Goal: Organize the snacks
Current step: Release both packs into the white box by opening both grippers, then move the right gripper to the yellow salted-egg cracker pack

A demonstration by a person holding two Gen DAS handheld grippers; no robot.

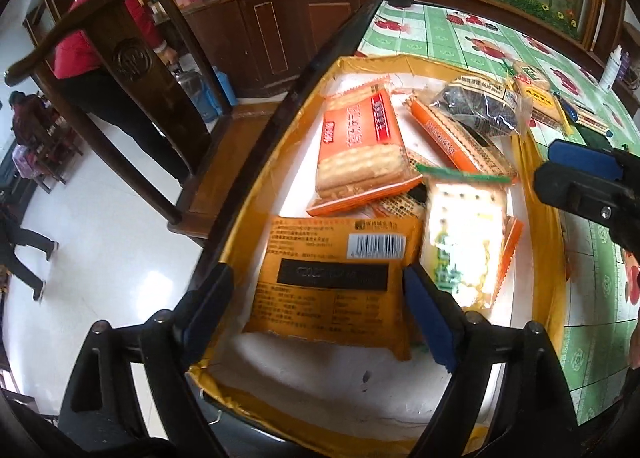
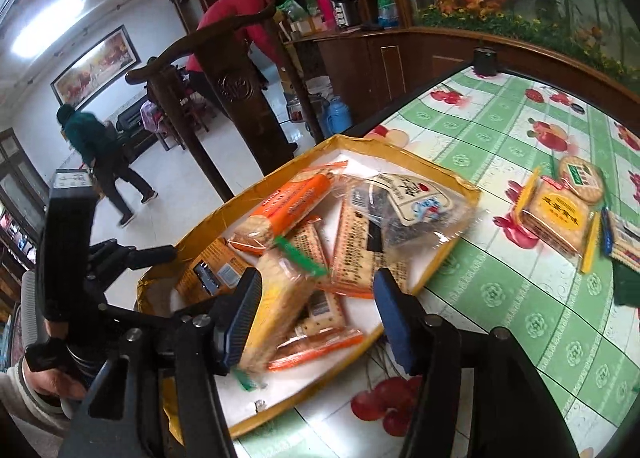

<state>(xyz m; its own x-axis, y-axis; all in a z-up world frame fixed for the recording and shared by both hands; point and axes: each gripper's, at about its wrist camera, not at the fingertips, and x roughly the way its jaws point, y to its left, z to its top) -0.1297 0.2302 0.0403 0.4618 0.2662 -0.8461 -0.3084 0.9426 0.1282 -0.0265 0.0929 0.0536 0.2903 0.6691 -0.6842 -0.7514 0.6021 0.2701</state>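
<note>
A shallow yellow-rimmed box [image 1: 256, 193] with a white floor stands at the table's left edge and holds several snack packets. My left gripper [image 1: 316, 314] is open above the box, its fingers on either side of an orange packet [image 1: 332, 278] lying label-down, apart from it. A green-sealed cracker packet [image 1: 464, 242] lies blurred beside it. My right gripper [image 2: 316, 318] is open over the box [image 2: 400, 153], with that cracker packet [image 2: 280, 298] between its fingers, near the left one. A clear bag of dark snacks [image 2: 400, 213] lies at the box's far side.
Further packets [image 2: 556, 217] lie on the green cherry-print tablecloth [image 2: 500, 298] to the right of the box. A wooden chair [image 1: 132, 69] stands just left of the table. People move about on the white floor [image 1: 88, 258] beyond. A white bottle [image 1: 612, 69] stands far right.
</note>
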